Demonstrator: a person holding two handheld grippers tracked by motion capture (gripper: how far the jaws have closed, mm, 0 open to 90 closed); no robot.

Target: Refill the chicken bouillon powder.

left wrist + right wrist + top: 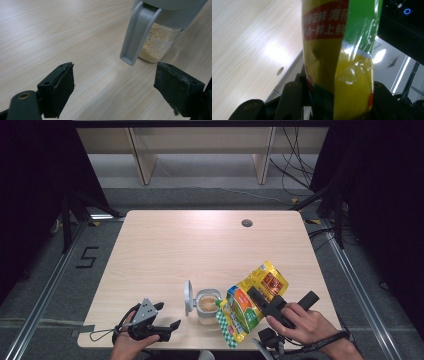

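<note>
Pale wood grain ran across the table [165,250] under both my hands, with dark floor and shelf legs beyond its far edge.

My right gripper [266,303] was clamped on the yellow-and-green pouch [250,302] — in the right gripper view the two black jaws rose on either side of the pouch [337,62] and pressed into its glossy film, which creased between them. I held it tilted, its lower end pointing down and to the left so that its corner hung just at the mouth of the clear jar [207,306]. The pouch's upper end stuck up and away toward the right side of the table. A red band with white lettering crossed the pouch (I could not read it sharply).

My left gripper [165,327] lay low near the table's front edge, to the left of the jar and apart from it. Its jaws stood wide apart with nothing between them; in the left gripper view I saw bare wood between the two black pads [60,90].

The jar stood upright near the front middle of the table, partly filled with a tan, crumbly powder [153,47]. Its grey lid [188,297] was flipped open and stood on the jar's left side — from my left gripper it showed as a grey flap [137,32] hanging down in front of the glass.

Farther off, a small round grommet hole [247,223] sat near the table's far edge.
</note>
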